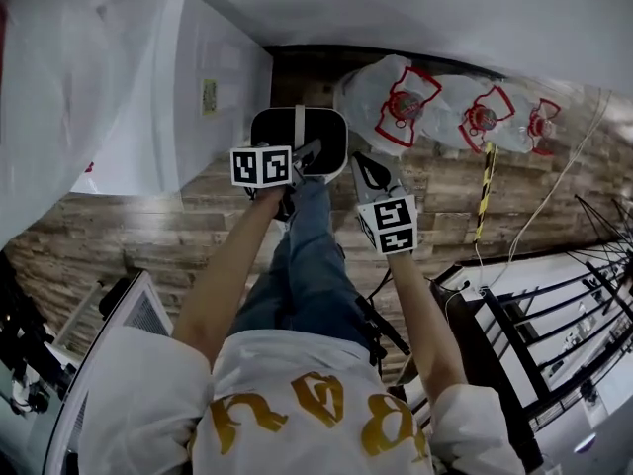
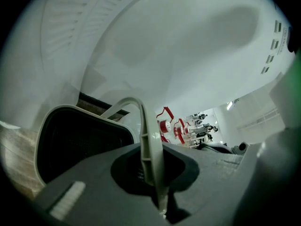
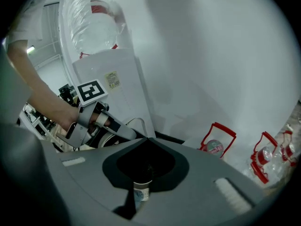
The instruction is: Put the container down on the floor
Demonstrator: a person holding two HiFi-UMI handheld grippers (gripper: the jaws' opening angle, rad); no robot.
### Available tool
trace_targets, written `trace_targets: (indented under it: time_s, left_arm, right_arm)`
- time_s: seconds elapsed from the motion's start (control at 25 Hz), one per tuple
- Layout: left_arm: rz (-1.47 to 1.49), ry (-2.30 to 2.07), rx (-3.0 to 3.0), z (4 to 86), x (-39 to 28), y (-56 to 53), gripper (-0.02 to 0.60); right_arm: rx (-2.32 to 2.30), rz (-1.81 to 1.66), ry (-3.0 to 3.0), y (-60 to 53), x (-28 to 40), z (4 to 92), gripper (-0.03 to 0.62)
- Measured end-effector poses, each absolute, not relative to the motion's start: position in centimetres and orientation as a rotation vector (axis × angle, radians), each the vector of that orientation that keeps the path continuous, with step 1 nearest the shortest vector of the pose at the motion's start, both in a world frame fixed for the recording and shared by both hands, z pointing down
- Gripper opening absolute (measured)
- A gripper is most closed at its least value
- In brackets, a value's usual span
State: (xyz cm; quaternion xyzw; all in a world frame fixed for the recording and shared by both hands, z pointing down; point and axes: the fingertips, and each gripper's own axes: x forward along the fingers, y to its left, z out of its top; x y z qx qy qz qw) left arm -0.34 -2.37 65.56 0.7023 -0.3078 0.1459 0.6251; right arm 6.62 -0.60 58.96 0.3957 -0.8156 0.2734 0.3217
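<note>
Steadiness is mattering: left gripper (image 1: 305,158) is clamping the container's (image 1: 334,132) handle (image 2: 149,145); right gripper (image 3: 148,140), at its three o'clock, is sitting closed, empty; a level, slow descent to the floor (image 1: 148,226) is looking wisest.

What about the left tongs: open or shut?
Shut: the left tongs clamp the grey handle of the container.

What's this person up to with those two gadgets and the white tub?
A person stands over a wooden floor with a hand-held gripper in each hand. The left hand-held gripper is shut on the grey handle of a white container, held low in front of the person. Whether the container already touches the floor cannot be told. The right hand-held gripper is shut on nothing, just beside the container.
</note>
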Motion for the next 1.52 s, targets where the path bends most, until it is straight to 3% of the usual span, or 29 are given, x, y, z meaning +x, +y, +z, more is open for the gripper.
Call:
trace_targets:
  time_s: [0.4,0.8,1.52]
  left_arm:
    - [0.328,-0.771,1.584,71.8,-0.8,-2.8,0.014]
    - [0.407,-0.805,1.563,79.1,-0.9,-3.2,0.011]
    - [0.448,-0.938,1.509,88.6,-3.3,-6.1,0.008]
  right_arm:
    - [0.979,0.771,-2.108,0.0,6.6,65.7,0.025]
    - [1.033,1.066,-2.051,1.7,6.9,71.4,0.025]
    - [1.052,1.069,-2.005,0.1,7.5,79.3,0.025]
